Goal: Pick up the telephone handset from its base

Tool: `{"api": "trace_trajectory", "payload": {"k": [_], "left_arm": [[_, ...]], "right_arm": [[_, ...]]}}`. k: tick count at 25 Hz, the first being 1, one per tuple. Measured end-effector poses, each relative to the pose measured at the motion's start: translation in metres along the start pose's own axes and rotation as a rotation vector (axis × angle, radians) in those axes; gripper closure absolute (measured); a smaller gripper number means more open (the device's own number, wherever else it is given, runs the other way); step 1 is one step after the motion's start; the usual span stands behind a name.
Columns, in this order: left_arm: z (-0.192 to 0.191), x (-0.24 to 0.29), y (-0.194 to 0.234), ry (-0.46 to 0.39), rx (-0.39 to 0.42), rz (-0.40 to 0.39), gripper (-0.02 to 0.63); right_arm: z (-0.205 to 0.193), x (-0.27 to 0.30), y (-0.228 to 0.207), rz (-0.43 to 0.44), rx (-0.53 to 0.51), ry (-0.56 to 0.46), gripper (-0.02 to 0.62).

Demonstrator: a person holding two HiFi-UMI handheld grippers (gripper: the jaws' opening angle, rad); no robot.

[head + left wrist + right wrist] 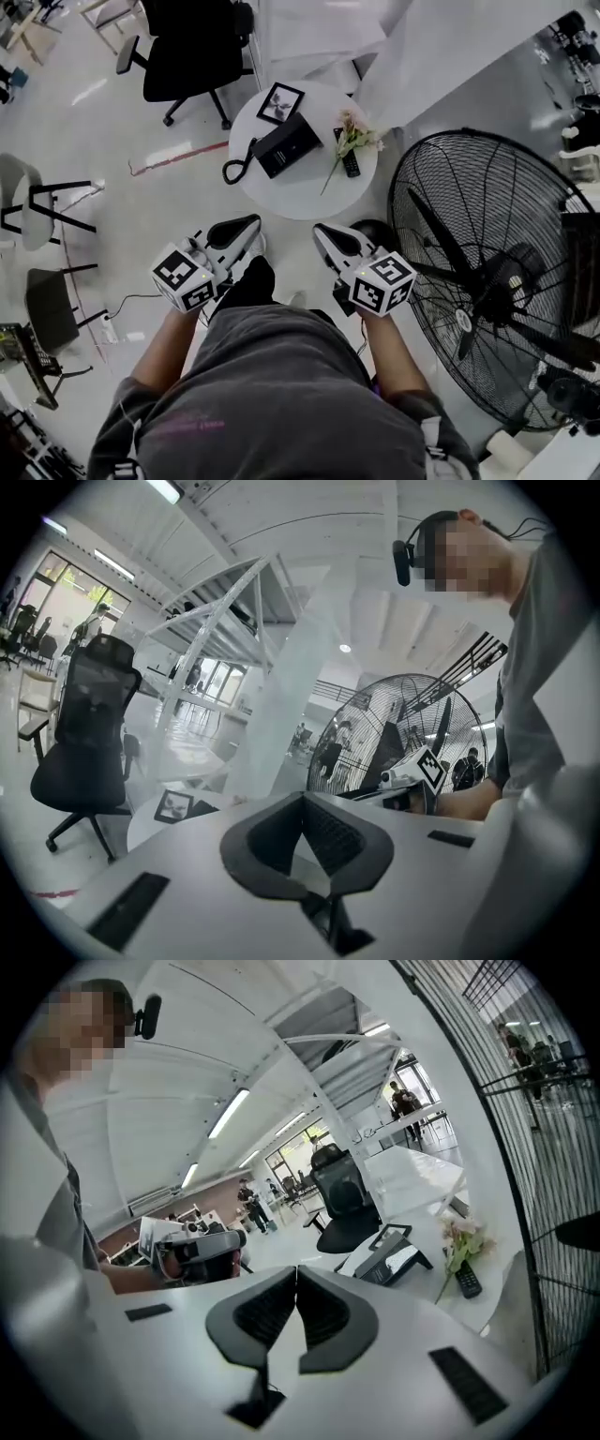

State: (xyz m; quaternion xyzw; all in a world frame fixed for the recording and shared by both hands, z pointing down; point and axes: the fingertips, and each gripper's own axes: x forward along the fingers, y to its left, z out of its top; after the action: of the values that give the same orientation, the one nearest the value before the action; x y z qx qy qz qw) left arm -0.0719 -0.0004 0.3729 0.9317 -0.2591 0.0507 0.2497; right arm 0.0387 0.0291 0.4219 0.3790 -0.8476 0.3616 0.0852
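A large black floor fan with a round wire cage is standing at the right of the head view, its far edge running out of the picture. One black office chair on castors is sitting beyond a single round white table, with its top cut off by the frame.

The person is holding two grippers short of the table, well apart from everything on it. The left gripper is keeping its jaws pressed together on nothing, and the right gripper is likewise closed and empty.

On the table one black telephone base is lying. The black handset is resting along the base's left side, black on black and hard to separate from it. Its coiled black cord is looping towards the table's left rim.

Beside the base one black picture frame is leaning. One bunch of pale pink flowers on green stems is partly covering one black remote control.
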Motion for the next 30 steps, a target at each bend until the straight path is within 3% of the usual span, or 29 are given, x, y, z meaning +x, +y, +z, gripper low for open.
{"api": "trace_trajectory", "payload": {"k": [4, 9, 11, 15, 30], "left_arm": [[0.012, 0.002, 0.030, 0.011, -0.008, -0.026, 0.591], [-0.012, -0.035, -0.020, 0.022, 0.037, -0.091, 0.591], [-0.017, -0.035, -0.017, 0.024, 0.046, -0.102, 0.591], [-0.006, -0.023, 0.013, 0.041, 0.052, -0.126, 0.591], [0.006, 0.000, 0.054, 0.073, 0.052, -0.171, 0.591]], "right_arm": [[0.014, 0.026, -0.001, -0.021, 0.011, 0.009, 0.574], [-0.033, -0.013, 0.042, -0.074, 0.009, -0.052, 0.574], [-0.038, -0.011, 0.042, -0.082, 0.014, -0.062, 0.574], [-0.022, 0.013, 0.030, -0.102, 0.036, -0.066, 0.574], [0.002, 0.047, 0.014, -0.145, 0.056, -0.062, 0.574]]}}
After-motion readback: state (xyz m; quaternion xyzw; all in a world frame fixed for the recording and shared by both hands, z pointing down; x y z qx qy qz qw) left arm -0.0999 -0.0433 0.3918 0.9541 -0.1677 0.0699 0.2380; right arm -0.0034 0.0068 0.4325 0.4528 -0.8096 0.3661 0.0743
